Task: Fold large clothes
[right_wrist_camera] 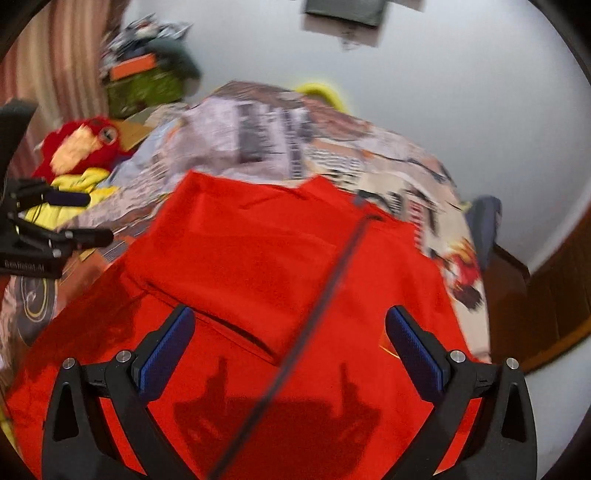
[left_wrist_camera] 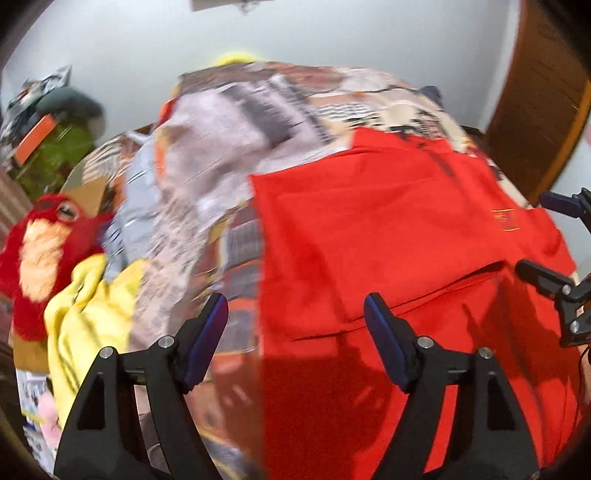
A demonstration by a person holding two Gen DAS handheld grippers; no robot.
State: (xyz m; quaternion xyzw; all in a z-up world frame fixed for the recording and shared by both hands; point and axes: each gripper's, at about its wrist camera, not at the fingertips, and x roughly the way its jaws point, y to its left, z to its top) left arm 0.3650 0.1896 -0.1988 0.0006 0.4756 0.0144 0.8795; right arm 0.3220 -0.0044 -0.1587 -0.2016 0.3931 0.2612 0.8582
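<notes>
At the far left, a red stuffed toy (left_wrist_camera: 40, 251) lay at the edge of the bed, touching a crumpled yellow cloth (left_wrist_camera: 88, 295) just beside it. Behind them a green bag (left_wrist_camera: 59, 151) with an orange box on top stood against the white wall (left_wrist_camera: 332, 33). The patterned bedspread (left_wrist_camera: 207, 147) covered the bed, blurred by motion so its print could not be read.

The left gripper (left_wrist_camera: 295, 317) hung over the boundary between bedspread and garment, its blue-padded fingers (left_wrist_camera: 384, 339) spread wide apart with nothing between them. Its left finger was above the bedspread, its right finger above red fabric.

The red garment (right_wrist_camera: 251, 251) lay spread on the bedspread, taking up the middle and right of the bed. A folded layer lay across its upper part, with a fold edge running across it near the gripper tips. A thin dark line ran diagonally over it in the right wrist view; what it was could not be told. A small yellow mark showed on the fabric toward the right.

The right gripper (right_wrist_camera: 291, 343) hovered above the near part of the garment, fingers parted wide and empty, its shadow falling on the cloth below. A brown wooden door (left_wrist_camera: 539, 103) stood at the far right.
</notes>
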